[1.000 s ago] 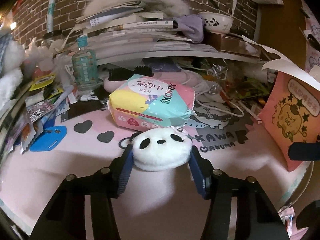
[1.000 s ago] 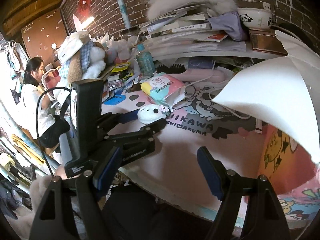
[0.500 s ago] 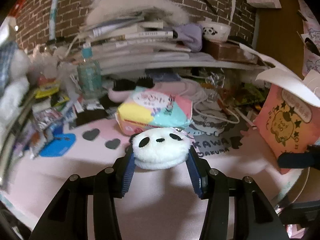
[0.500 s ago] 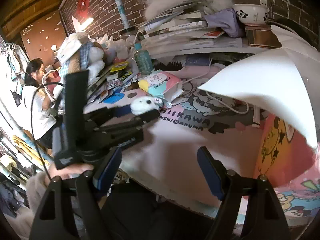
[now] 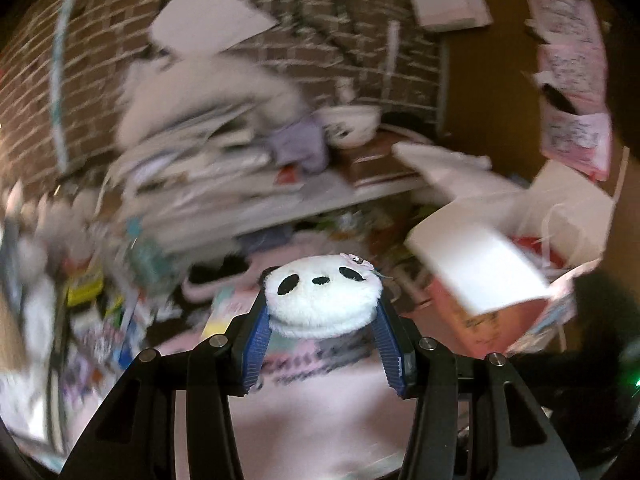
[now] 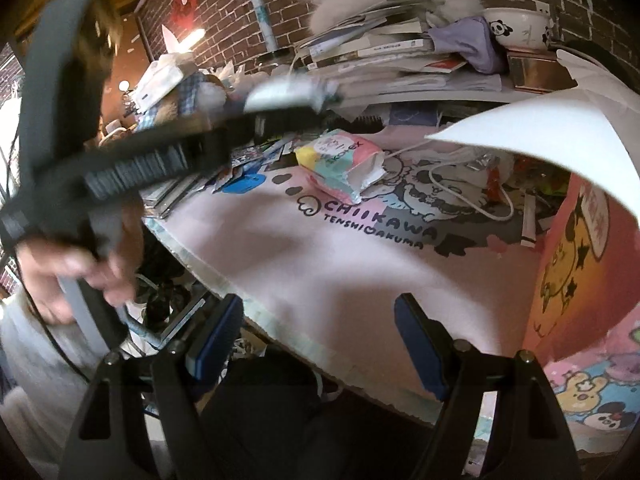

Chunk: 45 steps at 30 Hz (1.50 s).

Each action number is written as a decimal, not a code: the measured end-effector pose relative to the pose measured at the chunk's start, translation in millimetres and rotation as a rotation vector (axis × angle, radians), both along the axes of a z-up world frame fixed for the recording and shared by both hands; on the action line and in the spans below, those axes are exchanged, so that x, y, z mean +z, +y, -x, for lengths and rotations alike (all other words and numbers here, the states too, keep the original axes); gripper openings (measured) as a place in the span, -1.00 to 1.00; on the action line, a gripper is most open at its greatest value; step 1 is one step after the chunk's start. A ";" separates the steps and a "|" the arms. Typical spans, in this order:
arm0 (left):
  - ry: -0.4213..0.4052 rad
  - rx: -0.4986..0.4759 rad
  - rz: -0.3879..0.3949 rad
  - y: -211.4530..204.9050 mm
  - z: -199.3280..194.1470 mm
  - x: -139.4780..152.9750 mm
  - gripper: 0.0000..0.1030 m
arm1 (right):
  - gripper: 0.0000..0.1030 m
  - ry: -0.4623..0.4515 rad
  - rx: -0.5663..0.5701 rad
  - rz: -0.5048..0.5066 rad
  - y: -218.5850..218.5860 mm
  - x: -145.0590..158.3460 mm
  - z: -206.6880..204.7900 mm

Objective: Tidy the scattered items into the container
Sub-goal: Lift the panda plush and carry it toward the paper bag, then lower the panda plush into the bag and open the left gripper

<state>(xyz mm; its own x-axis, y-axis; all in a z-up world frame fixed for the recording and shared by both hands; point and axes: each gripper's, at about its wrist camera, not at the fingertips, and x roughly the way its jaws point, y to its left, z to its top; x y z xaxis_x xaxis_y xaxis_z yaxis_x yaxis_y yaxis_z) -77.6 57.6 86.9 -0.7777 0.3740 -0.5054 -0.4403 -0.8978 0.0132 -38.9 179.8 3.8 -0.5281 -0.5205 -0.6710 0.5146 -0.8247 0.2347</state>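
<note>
My left gripper (image 5: 322, 300) is shut on a white plush panda (image 5: 323, 295) and holds it well above the pink desk mat (image 5: 320, 408). The pink and orange cartoon box (image 5: 472, 312) with white open flaps stands to the right of it. In the right wrist view the left gripper (image 6: 280, 96) shows blurred at upper left with the panda (image 6: 280, 94) in it. My right gripper (image 6: 320, 328) is open and empty at the desk's near edge. The box (image 6: 580, 248) stands at its right.
A pastel Kotex pack (image 6: 340, 164) lies on the mat (image 6: 320, 264) near a white cable (image 6: 472, 196). A shelf with stacked books (image 6: 384, 52) and a panda bowl (image 6: 516, 28) runs along the brick wall. Clutter fills the desk's left side.
My left gripper has lifted the panda off the mat and swung up and right towards the box; its view is motion-blurred. The right gripper has stayed open near the desk edge.
</note>
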 end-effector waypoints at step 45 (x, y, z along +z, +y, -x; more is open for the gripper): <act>-0.163 -0.434 0.353 227.3 46.0 9.4 0.38 | 0.47 0.052 -0.029 0.035 52.0 1.3 -30.1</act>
<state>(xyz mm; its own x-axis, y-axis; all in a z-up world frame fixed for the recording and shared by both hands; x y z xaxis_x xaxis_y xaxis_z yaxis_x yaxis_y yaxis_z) -123.6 284.8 96.2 -0.4922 0.4282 -0.7579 -0.7885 -0.5881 0.1798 -8.9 231.8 5.1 -0.5769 -0.5272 -0.6240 0.5028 -0.8312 0.2373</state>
